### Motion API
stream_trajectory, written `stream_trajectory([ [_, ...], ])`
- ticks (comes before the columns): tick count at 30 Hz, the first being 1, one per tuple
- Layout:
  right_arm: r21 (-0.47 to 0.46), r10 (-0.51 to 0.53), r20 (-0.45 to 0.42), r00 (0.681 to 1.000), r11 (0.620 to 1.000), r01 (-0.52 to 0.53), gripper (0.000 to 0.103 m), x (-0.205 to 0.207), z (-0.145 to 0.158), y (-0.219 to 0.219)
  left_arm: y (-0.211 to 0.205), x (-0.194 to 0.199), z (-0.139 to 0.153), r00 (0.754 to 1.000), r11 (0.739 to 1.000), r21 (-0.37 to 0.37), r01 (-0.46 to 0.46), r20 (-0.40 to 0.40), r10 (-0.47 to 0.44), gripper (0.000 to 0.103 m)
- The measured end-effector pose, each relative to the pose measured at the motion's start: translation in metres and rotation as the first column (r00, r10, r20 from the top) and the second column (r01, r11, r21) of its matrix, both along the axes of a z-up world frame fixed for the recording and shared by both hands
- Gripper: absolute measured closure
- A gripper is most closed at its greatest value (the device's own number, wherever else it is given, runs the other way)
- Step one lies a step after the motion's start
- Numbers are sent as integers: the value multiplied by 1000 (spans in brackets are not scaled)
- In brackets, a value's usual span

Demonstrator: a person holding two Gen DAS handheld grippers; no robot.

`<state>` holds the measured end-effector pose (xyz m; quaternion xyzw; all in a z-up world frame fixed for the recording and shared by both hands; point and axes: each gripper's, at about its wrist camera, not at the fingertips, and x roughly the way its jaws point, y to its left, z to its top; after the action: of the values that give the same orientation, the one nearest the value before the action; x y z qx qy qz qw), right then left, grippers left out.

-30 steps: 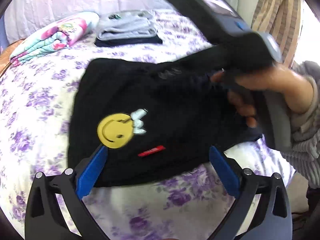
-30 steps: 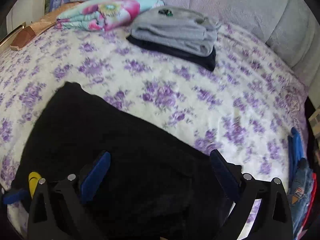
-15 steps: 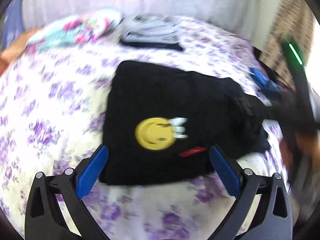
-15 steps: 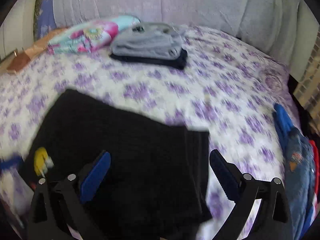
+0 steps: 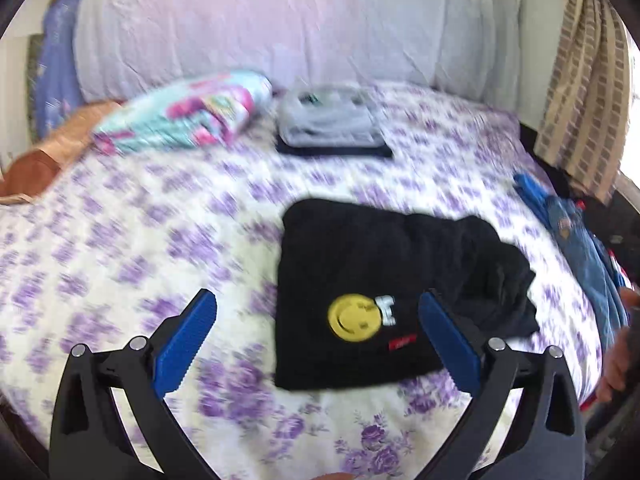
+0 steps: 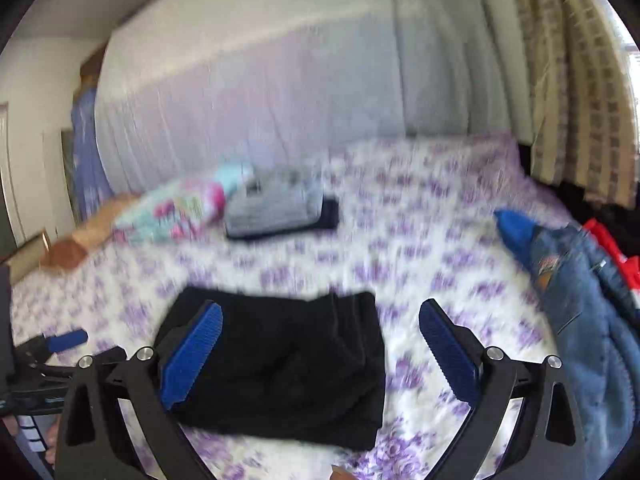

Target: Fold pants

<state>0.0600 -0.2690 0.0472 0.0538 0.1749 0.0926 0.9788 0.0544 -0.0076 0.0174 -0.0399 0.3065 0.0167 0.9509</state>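
The black pants (image 5: 360, 272) lie folded into a rough rectangle on the purple-flowered bedsheet (image 5: 152, 240), with a yellow smiley patch (image 5: 354, 317) facing up. They also show in the right wrist view (image 6: 288, 360). My left gripper (image 5: 318, 336) is open and empty, held above the near edge of the pants. My right gripper (image 6: 320, 348) is open and empty, above the pants and clear of them. The left gripper's blue fingertip (image 6: 68, 339) shows at the left in the right wrist view.
A stack of folded grey and dark clothes (image 5: 330, 124) and a colourful folded cloth (image 5: 188, 120) lie at the back of the bed. A pile of blue denim and red clothes (image 6: 576, 280) lies at the right edge. A wall and a striped curtain (image 5: 588, 80) stand behind.
Both grippers have pulled back and risen away from the pants. The right gripper has left the cloth, and the pants lie still, folded.
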Motion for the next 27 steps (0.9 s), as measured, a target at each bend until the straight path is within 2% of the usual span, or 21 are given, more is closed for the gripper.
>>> stream_trajectory([
  [3,37,6,-20,1000,999,-6,4,-17,-6,9,-9,-13,13,1000,1000,19,-12,0,12,4],
  [6,19,-14,-50,999,1000,15,4,-32,-33,25,-22,-24,8,999,1000,24,17,-35,-16,4],
  [8,-3,-26,-122,992,1000,26,4,-39,-52,36,-32,-30,-3,998,997,68,23,-58,-19,4],
  [9,-14,-30,-164,986,1000,28,4,-38,-58,38,-35,-31,-8,997,994,106,-1,-79,10,4],
  [12,-44,-65,-177,982,997,58,4,-46,-59,41,-42,-35,-16,991,982,188,-37,-123,61,4],
  [17,-35,-68,-60,996,997,66,4,-72,-46,40,-41,-49,-11,997,992,128,7,-82,4,4],
  [23,-47,-113,-125,986,993,108,4,-68,-57,38,-39,-54,-5,999,992,124,-13,-48,19,4],
  [27,-31,-68,-94,993,997,65,4,-74,-54,40,-34,-57,-4,999,996,87,-16,-37,19,4],
])
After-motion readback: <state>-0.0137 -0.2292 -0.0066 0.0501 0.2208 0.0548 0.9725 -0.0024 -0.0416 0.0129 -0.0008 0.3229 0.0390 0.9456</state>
